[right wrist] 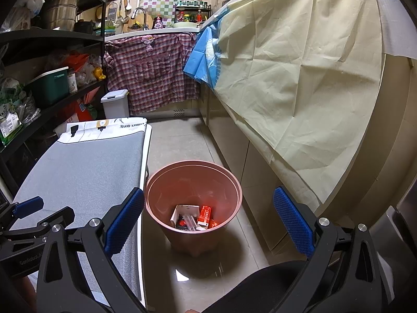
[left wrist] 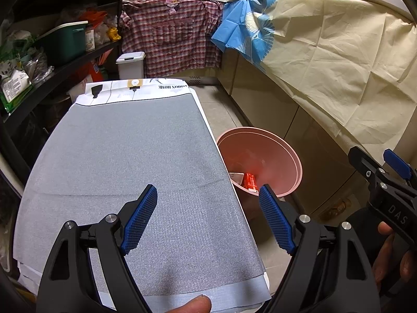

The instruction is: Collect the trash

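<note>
A pink bin [right wrist: 192, 180] stands on the floor right of the low table; its rim [left wrist: 297, 167] also shows in the left wrist view. At its bottom lie a red box [right wrist: 204, 215], a white carton [right wrist: 182, 212] and other small pieces of trash. My right gripper [right wrist: 208, 216] hangs open above and in front of the bin, nothing between its blue pads. My left gripper [left wrist: 208, 208] is open over the grey mat [left wrist: 130, 169], at the table's right side, also with nothing held. The other gripper [left wrist: 385, 177] shows at the far right of the left wrist view.
The grey mat covers a white-edged table [right wrist: 146, 161]. A dark shelf [left wrist: 39, 60] with boxes and bags runs along the left. Cabinets draped with a cream cloth [right wrist: 299, 78] line the right. A small white lidded bin [right wrist: 114, 104] and a plaid shirt [right wrist: 151, 73] stand at the back.
</note>
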### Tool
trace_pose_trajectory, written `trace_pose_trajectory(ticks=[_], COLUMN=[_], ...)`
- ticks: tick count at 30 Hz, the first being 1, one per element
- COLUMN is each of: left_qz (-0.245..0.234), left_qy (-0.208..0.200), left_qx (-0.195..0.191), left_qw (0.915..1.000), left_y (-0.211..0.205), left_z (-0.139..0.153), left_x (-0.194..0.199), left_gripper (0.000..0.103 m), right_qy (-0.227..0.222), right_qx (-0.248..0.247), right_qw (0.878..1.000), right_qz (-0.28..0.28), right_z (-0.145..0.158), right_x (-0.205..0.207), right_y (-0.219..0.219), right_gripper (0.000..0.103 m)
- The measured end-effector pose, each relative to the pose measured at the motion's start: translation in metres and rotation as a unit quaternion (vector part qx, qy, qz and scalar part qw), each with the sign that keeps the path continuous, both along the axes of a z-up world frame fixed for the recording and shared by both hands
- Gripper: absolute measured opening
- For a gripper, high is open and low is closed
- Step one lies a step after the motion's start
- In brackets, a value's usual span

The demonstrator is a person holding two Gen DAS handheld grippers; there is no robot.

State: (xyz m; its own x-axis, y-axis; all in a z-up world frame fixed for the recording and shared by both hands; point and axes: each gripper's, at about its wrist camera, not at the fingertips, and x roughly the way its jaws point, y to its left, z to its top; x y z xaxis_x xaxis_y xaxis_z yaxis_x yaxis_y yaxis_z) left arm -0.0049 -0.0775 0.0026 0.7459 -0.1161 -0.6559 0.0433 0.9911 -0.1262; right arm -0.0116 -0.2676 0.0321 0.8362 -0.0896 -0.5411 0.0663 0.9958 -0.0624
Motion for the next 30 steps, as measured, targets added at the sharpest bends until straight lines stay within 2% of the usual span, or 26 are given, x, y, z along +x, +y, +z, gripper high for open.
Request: trace_pose_trajectory(ticks=[30], left_qz=[-0.011], left_qy=[-0.005], left_qx=[0.004], left_qw=[0.9999], left_y=[-0.0037], left_z=[0.0003], left_x=[-0.0010], left_gripper=[0.078], right_qy=[0.000], right_qx=[0.000], right_qw=[1.000], right_qz=[0.000], right_z=[-0.0006], right_x=[0.0003], right_y=[0.0009], right_gripper=[0.098])
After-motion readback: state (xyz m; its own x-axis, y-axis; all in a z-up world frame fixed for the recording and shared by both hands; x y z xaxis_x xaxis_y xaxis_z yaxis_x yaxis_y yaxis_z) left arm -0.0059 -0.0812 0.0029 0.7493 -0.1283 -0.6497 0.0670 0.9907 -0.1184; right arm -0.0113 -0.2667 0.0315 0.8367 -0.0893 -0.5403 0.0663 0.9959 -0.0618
